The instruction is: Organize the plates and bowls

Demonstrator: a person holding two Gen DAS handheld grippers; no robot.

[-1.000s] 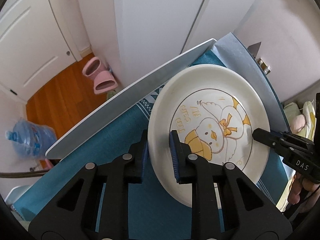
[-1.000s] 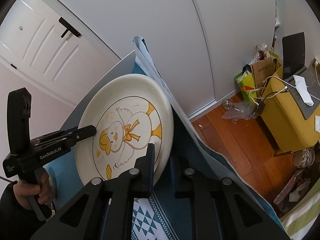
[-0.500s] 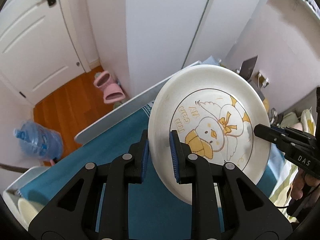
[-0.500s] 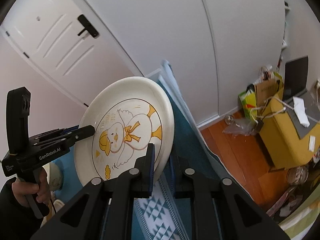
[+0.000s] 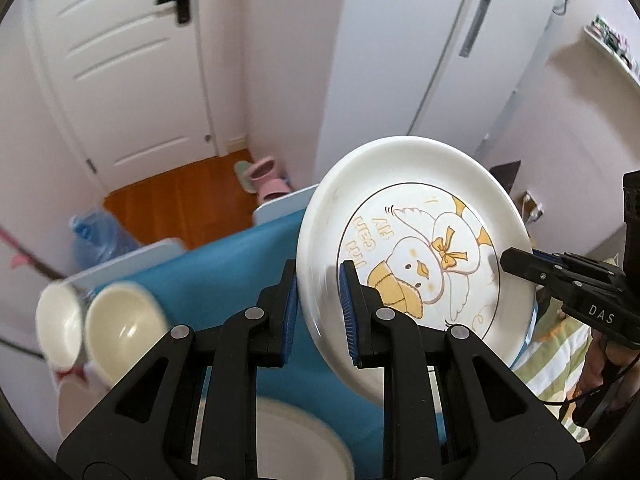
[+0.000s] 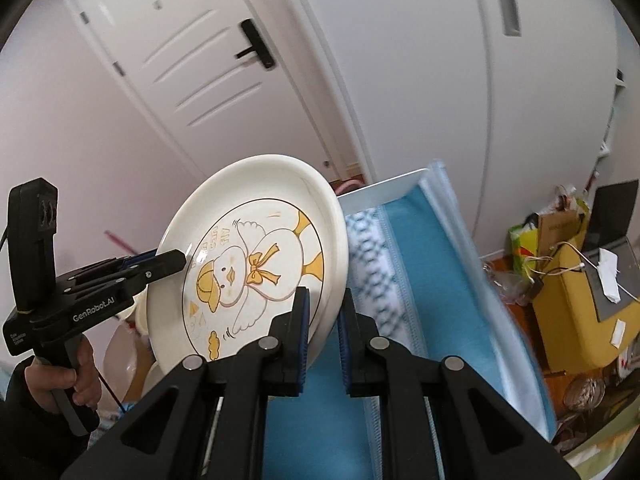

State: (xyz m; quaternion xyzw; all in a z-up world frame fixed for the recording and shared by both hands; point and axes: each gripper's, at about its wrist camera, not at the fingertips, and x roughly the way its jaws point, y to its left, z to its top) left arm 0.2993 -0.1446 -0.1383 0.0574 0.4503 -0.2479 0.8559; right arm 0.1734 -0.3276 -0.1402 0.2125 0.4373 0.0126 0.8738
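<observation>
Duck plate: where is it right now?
The duck plate is off the table, tilted, held by its rim between the left gripper and the right gripper, above the blue cloth.

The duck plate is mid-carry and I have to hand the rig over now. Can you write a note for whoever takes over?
Left gripper: shut on the duck plate at one edge.
Right gripper: shut on the opposite edge.
The plate is tilted and held in the air above the blue cloth, carried by both grippers.
Two bowls sit at the left end of the table, side by side; another white dish lies below the left gripper.
Done: plate picked up.
Left: set it down where it belongs, likely with the other dishes, then sort the bowls. Keep both grips until it rests.
</observation>
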